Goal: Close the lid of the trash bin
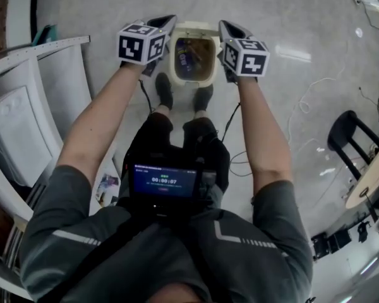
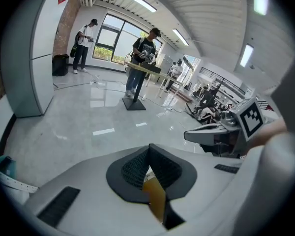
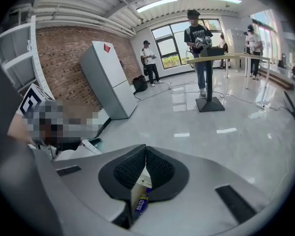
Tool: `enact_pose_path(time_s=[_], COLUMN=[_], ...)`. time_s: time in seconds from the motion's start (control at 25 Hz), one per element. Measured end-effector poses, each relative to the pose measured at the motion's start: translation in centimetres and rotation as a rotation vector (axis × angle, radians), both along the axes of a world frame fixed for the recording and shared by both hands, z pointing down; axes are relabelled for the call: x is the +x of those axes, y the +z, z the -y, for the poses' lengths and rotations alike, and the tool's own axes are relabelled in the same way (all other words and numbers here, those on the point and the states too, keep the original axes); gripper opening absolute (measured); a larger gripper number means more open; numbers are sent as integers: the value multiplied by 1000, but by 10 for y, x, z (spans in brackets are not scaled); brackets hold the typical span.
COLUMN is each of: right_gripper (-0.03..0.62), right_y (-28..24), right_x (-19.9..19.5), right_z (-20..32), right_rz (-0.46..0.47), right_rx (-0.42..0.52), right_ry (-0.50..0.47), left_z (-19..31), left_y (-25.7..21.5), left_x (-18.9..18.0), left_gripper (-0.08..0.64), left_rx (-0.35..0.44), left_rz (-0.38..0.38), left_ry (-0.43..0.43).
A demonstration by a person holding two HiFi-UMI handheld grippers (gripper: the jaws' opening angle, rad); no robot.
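White panels (image 1: 25, 106) stand well left of the left gripper (image 1: 169, 21), whose jaws are pressed tip to tip with nothing clamped. Just right of it and lower, between the two grippers, the bin (image 1: 191, 81) sits uncovered on the floor with litter showing inside. The person's shoes (image 1: 164, 90) are just beside its near edge. The right gripper (image 1: 226, 26) hangs by the bin's right rim, its jaws likewise together and empty. Farther right, cables (image 1: 303, 106) trail across the floor towards a black stool (image 1: 350, 134).
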State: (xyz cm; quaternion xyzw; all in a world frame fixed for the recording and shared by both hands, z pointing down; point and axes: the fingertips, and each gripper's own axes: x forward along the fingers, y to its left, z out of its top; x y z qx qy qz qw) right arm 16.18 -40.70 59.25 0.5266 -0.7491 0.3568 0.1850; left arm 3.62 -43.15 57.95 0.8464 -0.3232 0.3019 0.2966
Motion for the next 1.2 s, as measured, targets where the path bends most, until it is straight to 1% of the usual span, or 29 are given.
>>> enact_pose_path(time_s=[0.08, 0.16, 0.28, 0.4, 0.56, 0.76, 0.92, 1.08, 1.2], right_gripper=[-9, -9, -9, -9, -9, -9, -9, -9, -9], right_y=[2, 6, 11, 16, 23, 21, 27, 47, 59], right_x=[1, -2, -5, -7, -11, -14, -19, -28, -33], right_z=[5, 6, 9, 8, 5, -3, -20, -48, -73], right_rz=[15, 33, 32, 37, 42, 50, 58, 55, 47], right_rx=[-3, -7, -23, -47, -63, -69, -79, -125, -160], right_ry=[18, 11, -2, 0, 6, 20, 37, 18, 13], left_z=[1, 0, 0, -2, -10, -17, -34, -65, -90], left_y=[2, 4, 10, 17, 26, 29, 35, 48, 64], left_x=[3, 6, 8, 8, 10, 7, 3, -2, -9], left_gripper=[0, 0, 0, 0, 0, 0, 0, 0, 0], left_rx=[-4, -8, -18, -48, -92, -112, -130, -163, -202], left_rz=[-1, -1, 4, 18, 20, 17, 24, 29, 42], left_ry=[1, 4, 4, -8, 16, 12, 24, 34, 19])
